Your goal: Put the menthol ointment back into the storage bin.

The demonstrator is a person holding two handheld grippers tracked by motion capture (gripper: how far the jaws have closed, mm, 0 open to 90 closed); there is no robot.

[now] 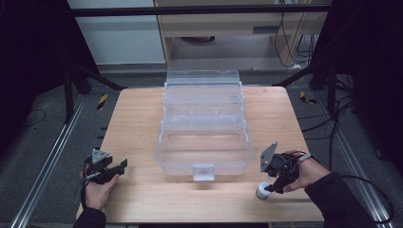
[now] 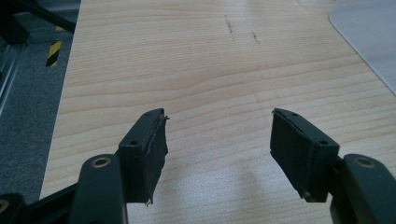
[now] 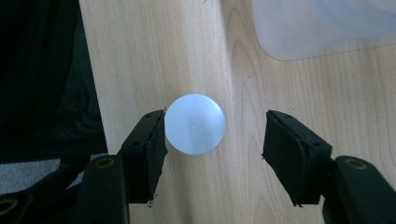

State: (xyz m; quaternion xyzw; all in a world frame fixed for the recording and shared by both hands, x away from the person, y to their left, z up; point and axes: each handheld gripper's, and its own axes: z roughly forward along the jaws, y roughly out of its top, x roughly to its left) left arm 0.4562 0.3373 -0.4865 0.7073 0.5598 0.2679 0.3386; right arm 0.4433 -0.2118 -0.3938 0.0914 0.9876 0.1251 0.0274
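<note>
High view: small white-capped jar on the worktop near edge, right of the clear box, under the right claw; left claw well apart.
Left gripper view: left claw spread, empty.
Right gripper view: right claw spread, straddling the jar from above, off-centre, cap touching one jaw.

Right claw over small white-capped jar, beside clear box.

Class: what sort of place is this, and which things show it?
Probably a lab recording station: a light wooden table framed by black metal struts, loose cables on grey floor, and a clear plastic tiered organiser box set out.
</note>
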